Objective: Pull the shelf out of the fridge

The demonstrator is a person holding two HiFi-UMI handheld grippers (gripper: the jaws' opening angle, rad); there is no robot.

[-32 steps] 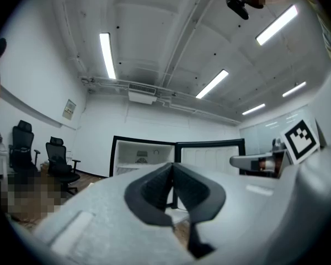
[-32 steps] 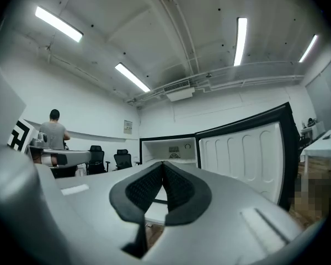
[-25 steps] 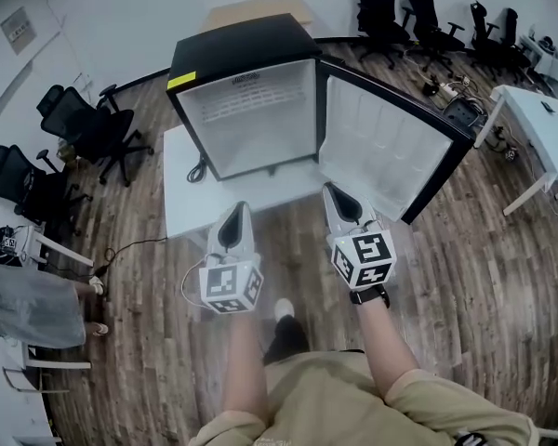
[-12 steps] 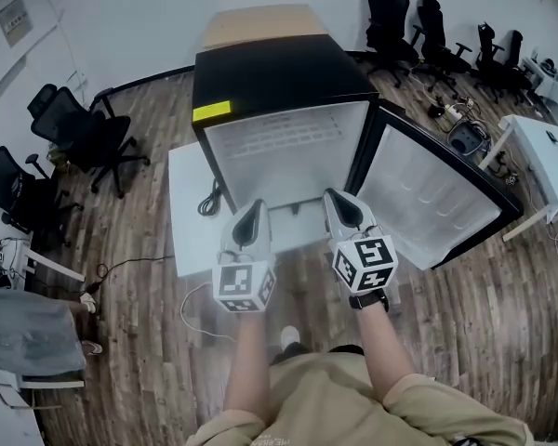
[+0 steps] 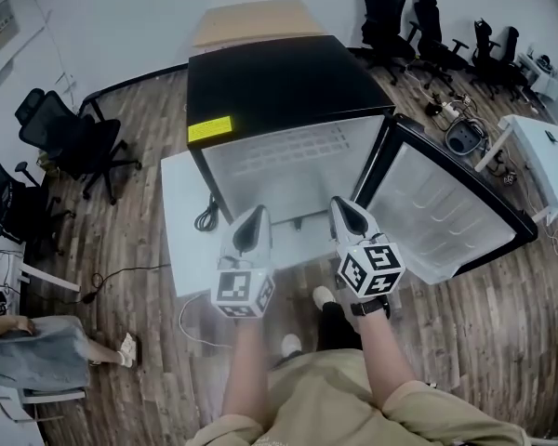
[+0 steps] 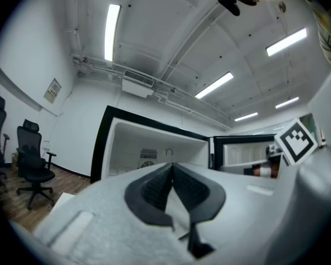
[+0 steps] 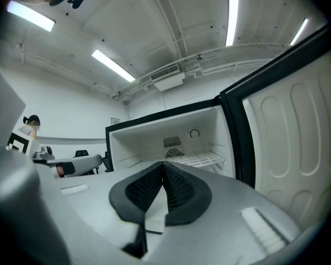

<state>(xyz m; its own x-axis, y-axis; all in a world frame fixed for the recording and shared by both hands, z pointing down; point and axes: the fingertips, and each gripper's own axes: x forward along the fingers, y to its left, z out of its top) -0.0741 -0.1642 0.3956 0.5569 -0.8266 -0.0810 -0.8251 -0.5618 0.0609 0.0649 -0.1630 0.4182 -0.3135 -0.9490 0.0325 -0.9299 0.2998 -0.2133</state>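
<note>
The black mini fridge [image 5: 279, 77] stands open on a low white platform, its door [image 5: 446, 207] swung out to the right. Inside, a white wire shelf [image 5: 293, 151] spans the upper part; in the right gripper view the shelf [image 7: 201, 160] sits on its rails under the fan grille. My left gripper [image 5: 254, 214] and right gripper [image 5: 344, 204] are side by side just in front of the fridge opening, pointing level at it and apart from the shelf. Both are shut with nothing between their pads, as the left gripper [image 6: 172, 164] and right gripper [image 7: 163, 163] views show.
The white platform [image 5: 181, 221] juts out left of the fridge with a black cable [image 5: 205, 216] on it. Office chairs stand at the left [image 5: 70, 142] and back right [image 5: 418, 17]. A white desk [image 5: 544, 151] is at the right. A seated person's legs [image 5: 37, 351] show at lower left.
Both grippers have moved forward together toward the fridge, which now fills more of the head view. Their jaws stay shut.
</note>
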